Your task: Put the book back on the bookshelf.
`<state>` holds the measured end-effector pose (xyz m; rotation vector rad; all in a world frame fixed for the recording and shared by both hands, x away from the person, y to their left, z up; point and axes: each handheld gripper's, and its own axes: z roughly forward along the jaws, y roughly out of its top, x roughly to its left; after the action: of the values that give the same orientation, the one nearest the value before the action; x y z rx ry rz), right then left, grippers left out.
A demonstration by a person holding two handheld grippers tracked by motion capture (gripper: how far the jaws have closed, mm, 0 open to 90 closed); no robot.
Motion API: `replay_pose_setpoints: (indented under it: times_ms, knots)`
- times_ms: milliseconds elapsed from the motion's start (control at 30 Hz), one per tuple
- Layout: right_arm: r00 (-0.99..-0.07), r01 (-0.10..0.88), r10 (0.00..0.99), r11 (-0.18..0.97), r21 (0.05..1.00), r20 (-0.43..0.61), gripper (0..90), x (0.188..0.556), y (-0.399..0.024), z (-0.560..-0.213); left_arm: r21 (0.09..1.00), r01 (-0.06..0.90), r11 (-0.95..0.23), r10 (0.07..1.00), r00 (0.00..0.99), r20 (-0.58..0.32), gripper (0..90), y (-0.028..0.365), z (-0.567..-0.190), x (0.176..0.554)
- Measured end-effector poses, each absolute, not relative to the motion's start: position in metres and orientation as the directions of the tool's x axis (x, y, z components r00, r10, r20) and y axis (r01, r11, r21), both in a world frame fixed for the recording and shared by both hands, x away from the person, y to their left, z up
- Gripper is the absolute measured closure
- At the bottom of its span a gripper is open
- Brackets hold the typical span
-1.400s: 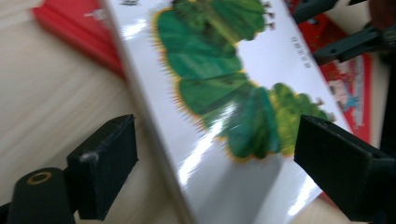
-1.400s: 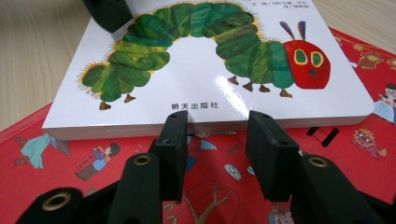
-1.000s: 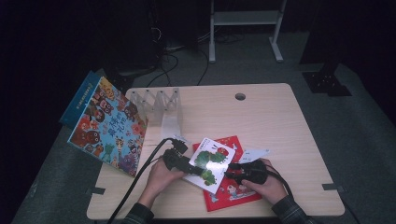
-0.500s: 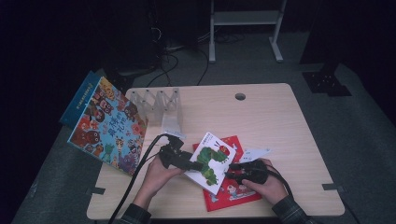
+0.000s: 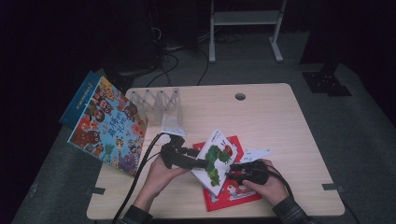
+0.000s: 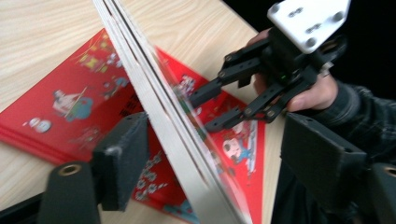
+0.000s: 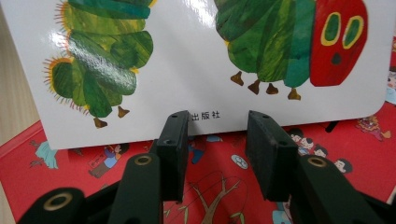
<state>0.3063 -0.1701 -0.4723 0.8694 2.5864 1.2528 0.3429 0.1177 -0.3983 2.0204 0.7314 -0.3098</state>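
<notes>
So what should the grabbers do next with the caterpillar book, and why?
Probably close the left gripper fully on the caterpillar book. Its jaws have just been closing around the tilted book's edge, one pad still apart. The right gripper only props the lower edge above the red book.

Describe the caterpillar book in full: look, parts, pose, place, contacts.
The caterpillar book is a thick board book with a glossy white cover, a green caterpillar with a red face, and small black print at one edge. It stands tilted, one side raised, over the red picture book on the table. The left gripper, whose jaws have just been closing, straddles its page edges; the right gripper reaches its lower edge, jaws apart.
</notes>
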Motion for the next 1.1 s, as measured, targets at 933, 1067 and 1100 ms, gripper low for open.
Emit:
replay_pose_setpoints:
  times_ms: [933,1067,1100]
  knots:
    - [-0.837,0.423,0.535,0.503,0.754,0.113,58.0,0.3,-0.163,-0.472,0.575,0.609,-0.546,0.466,0.791,-0.395,62.4,0.099,-0.392,0.343]
    - [-0.846,0.405,0.525,0.52,0.752,0.093,58.3,0.295,-0.156,-0.471,0.581,0.584,-0.568,0.478,0.808,-0.345,64.1,0.095,-0.384,0.342]
    - [-0.851,0.393,0.519,0.526,0.754,0.082,58.3,0.295,-0.154,-0.471,0.586,0.578,-0.567,0.48,0.811,-0.336,64.3,0.094,-0.383,0.341]
